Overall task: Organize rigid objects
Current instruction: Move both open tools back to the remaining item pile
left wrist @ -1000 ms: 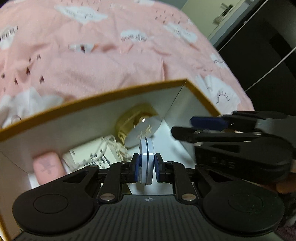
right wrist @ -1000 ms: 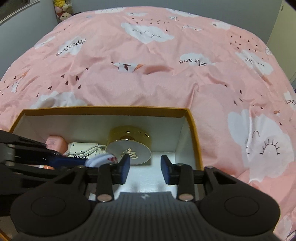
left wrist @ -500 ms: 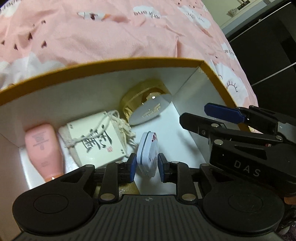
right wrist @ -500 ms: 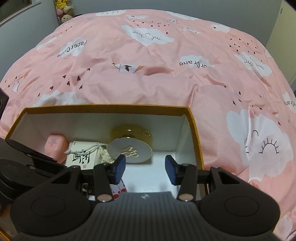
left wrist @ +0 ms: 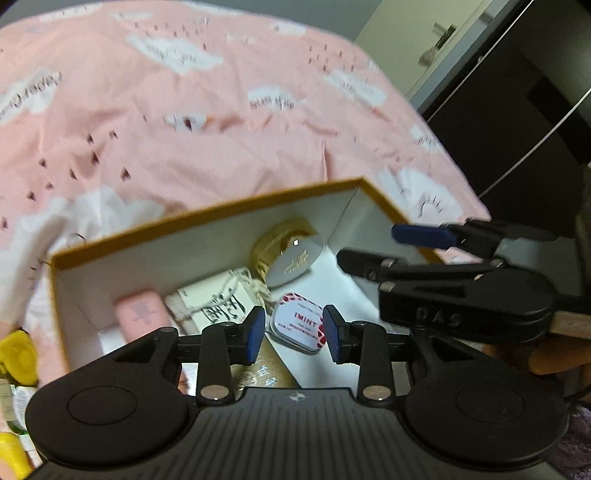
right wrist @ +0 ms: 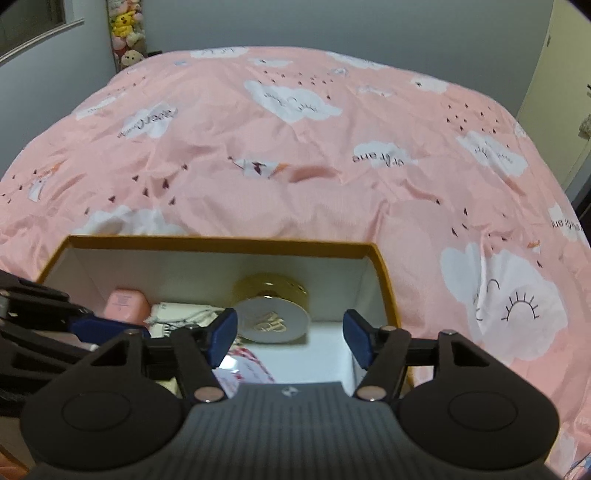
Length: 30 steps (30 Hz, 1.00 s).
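An orange-rimmed box [left wrist: 207,214] with white walls sits on the bed. A white mint tin [left wrist: 299,325] with a red pattern lies flat on its floor. My left gripper [left wrist: 294,334] hovers just above the tin, jaws opening, pads clear of it. Beside the tin are a gold compact [left wrist: 291,254], a white stringed card box [left wrist: 218,302] and a pink case [left wrist: 140,314]. My right gripper [right wrist: 290,332] hangs over the box's right part, jaws opening with nothing between them; it also shows as the right gripper [left wrist: 365,243] from the side. The tin [right wrist: 251,365] peeks out under it.
The pink cloud-print bedspread [right wrist: 295,166] surrounds the box [right wrist: 221,243]. Yellow items [left wrist: 14,354] lie by the box's left outside. A dark wardrobe [left wrist: 517,110] stands to the right, and plush toys [right wrist: 125,33] hang in the far corner.
The left gripper let go of the tin, which went from upright between the pads to flat on the box floor, and drew up and back. The right gripper opened wider.
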{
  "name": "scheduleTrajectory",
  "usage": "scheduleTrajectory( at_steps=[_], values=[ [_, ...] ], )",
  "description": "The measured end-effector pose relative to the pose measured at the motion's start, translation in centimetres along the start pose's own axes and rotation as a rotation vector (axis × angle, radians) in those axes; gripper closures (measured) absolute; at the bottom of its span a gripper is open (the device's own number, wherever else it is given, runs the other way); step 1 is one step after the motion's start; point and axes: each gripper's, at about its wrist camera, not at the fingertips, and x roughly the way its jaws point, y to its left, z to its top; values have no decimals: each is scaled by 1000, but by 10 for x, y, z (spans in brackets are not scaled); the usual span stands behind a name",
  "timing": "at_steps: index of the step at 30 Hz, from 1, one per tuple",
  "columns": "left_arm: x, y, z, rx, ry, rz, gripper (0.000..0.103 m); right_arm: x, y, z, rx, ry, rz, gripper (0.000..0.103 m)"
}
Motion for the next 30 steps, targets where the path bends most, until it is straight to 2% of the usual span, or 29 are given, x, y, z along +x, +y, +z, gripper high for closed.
scheduleTrajectory(
  at_steps=[7,10,15,23,27,29,30],
  values=[
    [-61,17,-9,49,-136,84,62,-27,40,-2,-65,-80,85,40],
    [-90,34,-20,28,-185,134,62,-40,67,-3,-104,-113,153,39],
    [-125,70,-51,-67,-227,182,62,-56,122,-12,-180,-162,264,39],
    [-155,127,-104,-220,-265,247,62,-63,206,-37,-286,-217,348,40],
    [-154,155,-129,-332,-264,262,62,-56,244,-50,-340,-215,355,41],
    [-150,171,-142,-409,-266,267,62,-46,260,-57,-360,-204,336,43],
    [-147,178,-147,-440,-269,259,62,-39,268,-60,-366,-192,327,48]
  ],
)
